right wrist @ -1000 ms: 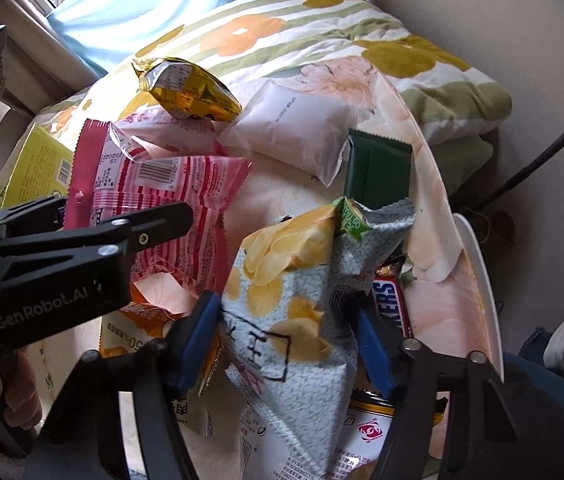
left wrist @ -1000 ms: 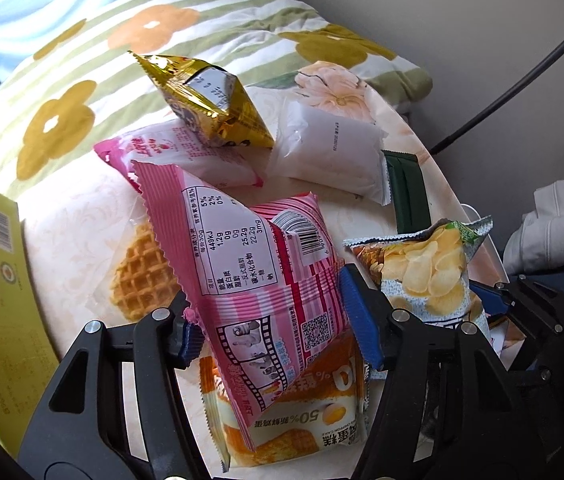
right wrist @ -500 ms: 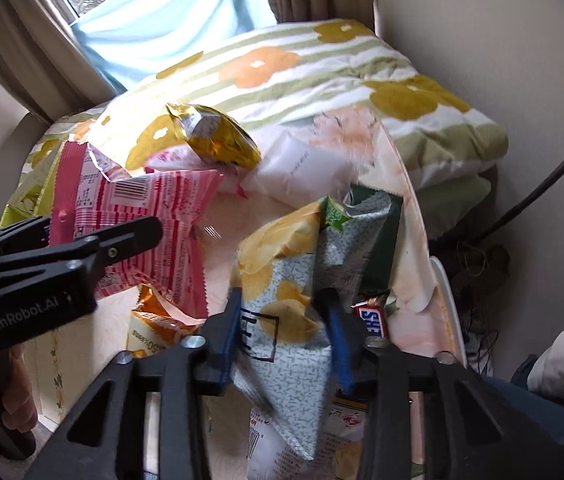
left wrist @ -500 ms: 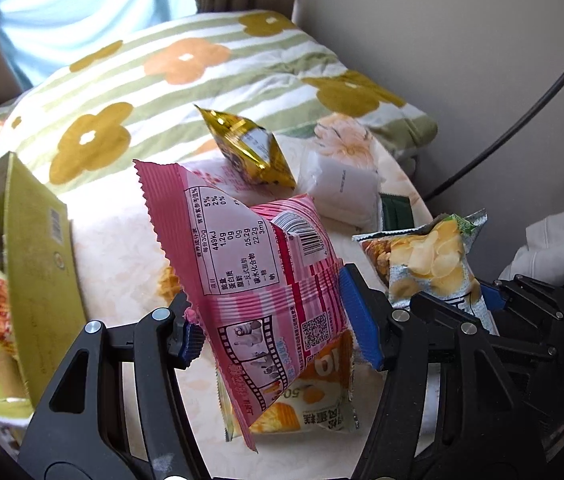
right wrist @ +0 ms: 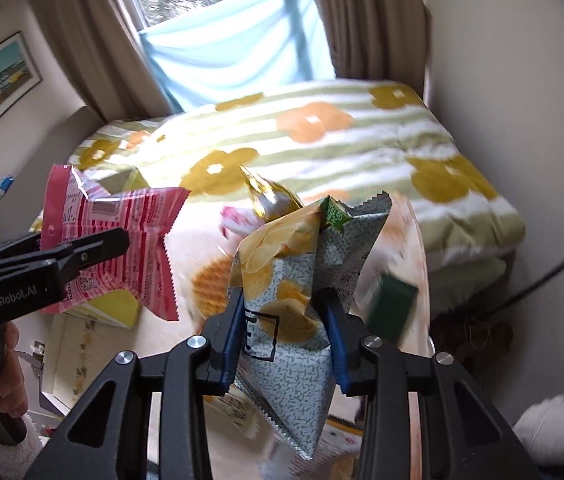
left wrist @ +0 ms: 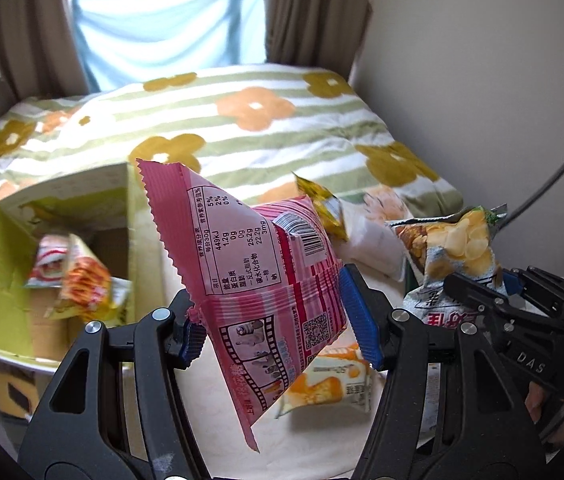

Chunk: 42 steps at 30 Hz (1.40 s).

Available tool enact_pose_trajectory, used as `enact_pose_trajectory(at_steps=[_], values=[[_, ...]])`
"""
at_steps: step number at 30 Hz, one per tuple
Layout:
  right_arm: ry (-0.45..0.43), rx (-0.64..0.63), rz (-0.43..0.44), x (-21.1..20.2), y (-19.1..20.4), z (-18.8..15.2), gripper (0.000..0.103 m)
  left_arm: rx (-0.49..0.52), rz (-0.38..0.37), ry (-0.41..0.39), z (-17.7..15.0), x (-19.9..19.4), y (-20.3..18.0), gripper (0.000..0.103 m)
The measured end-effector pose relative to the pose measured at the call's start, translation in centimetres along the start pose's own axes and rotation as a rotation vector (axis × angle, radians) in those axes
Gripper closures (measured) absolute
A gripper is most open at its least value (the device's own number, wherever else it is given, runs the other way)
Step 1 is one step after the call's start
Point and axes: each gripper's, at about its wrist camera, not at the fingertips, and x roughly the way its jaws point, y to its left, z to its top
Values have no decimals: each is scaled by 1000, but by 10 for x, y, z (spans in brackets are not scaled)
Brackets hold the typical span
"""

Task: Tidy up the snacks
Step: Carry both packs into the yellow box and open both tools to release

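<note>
Nearest, left tongs (left wrist: 274,330): I have them clamped on the pink packet (left wrist: 258,276), lifted clear of the table (left wrist: 321,440). The packet's long axis runs on a slant, top corner up and to the left, bottom corner hanging below the blue pads.

Right tongs (right wrist: 282,328): closed on the chip bag (right wrist: 293,300), which stands roughly upright between the pads, its bottom corner dangling beneath them. Also clear of the table.

Beneath, on the table: an orange-and-white packet (left wrist: 329,380), a waffle packet (right wrist: 210,284), a dark green bar (right wrist: 389,308), a gold packet (left wrist: 321,204) and a white pouch (left wrist: 373,244) farther back.

Left of the table: an open yellow-green box (left wrist: 62,224) with a few snacks already in it.

Key relation: the box opening lies left of and slightly beyond the pink packet, so my left hand is clearly the nearer one. I judge that the pink packet goes in first; the chip bag has to cross the whole table to follow.

Farthest: flowered quilt (left wrist: 262,120), curtains, window.
</note>
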Motion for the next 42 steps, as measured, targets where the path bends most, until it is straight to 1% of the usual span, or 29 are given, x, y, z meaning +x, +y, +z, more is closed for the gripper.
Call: enact_pose_trajectory(at_steps=[6, 9, 16, 20, 23, 24, 29, 33, 39, 42], values=[[-58, -88, 78, -1, 51, 32, 69, -108, 65, -77, 5, -35, 66, 46], [-77, -144, 103, 5, 90, 45, 69, -156, 100, -96, 3, -47, 107, 46], [-67, -211, 199, 38, 183, 63, 69, -235, 185, -119, -8, -71, 203, 46], [-50, -247, 233, 61, 232, 68, 69, -261, 223, -109, -14, -75, 257, 46], [-24, -247, 247, 81, 261, 70, 69, -281, 214, -57, -22, -62, 292, 56], [-13, -242, 252, 89, 269, 71, 69, -287, 209, -45, -26, -60, 301, 56], [33, -235, 227, 111, 292, 66, 69, -274, 175, 17, -40, -38, 330, 56], [66, -200, 200, 128, 297, 70, 69, -259, 134, 57, -47, -24, 339, 56], [132, -164, 184, 157, 304, 83, 68, -244, 93, 108, -56, -4, 350, 56], [149, -135, 172, 172, 304, 88, 67, -242, 78, 126, -60, 3, 352, 56]])
